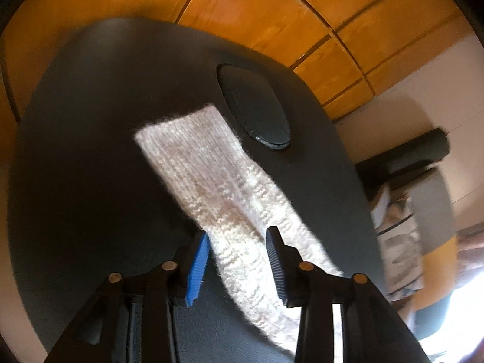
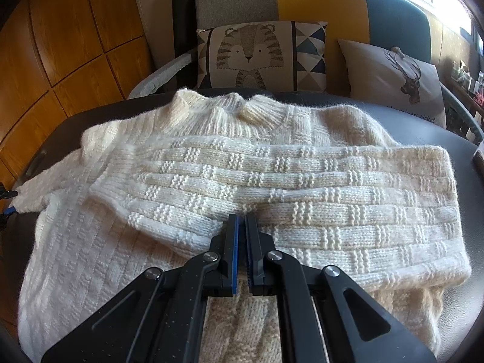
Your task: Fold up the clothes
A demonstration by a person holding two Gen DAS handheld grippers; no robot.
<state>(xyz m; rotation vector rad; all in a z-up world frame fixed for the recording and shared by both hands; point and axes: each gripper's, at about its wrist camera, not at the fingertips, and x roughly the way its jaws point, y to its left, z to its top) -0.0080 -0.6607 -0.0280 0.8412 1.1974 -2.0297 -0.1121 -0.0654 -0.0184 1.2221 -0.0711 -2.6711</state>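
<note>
cream sweater (image 2: 211,181) on dark table (image 1: 90,151), left gripper (image 1: 239,239) spread over sleeve

So the surface is a dark grey table (image 2: 472,181) with rounded edges. A cream knit sweater (image 2: 211,166) lies flat on it, one sleeve (image 2: 302,193) folded across just ahead of the right jaws. The other sleeve (image 1: 211,181) stretches out ahead between the left jaws, beside a round dark disc (image 1: 254,109) set in the tabletop.

Both wrist cameras are hovering close over the cream sweater (image 2: 242,181), the left viewing its sleeve (image 1: 217,187), the right facing the sofa (image 2: 302,0) beyond.
</note>
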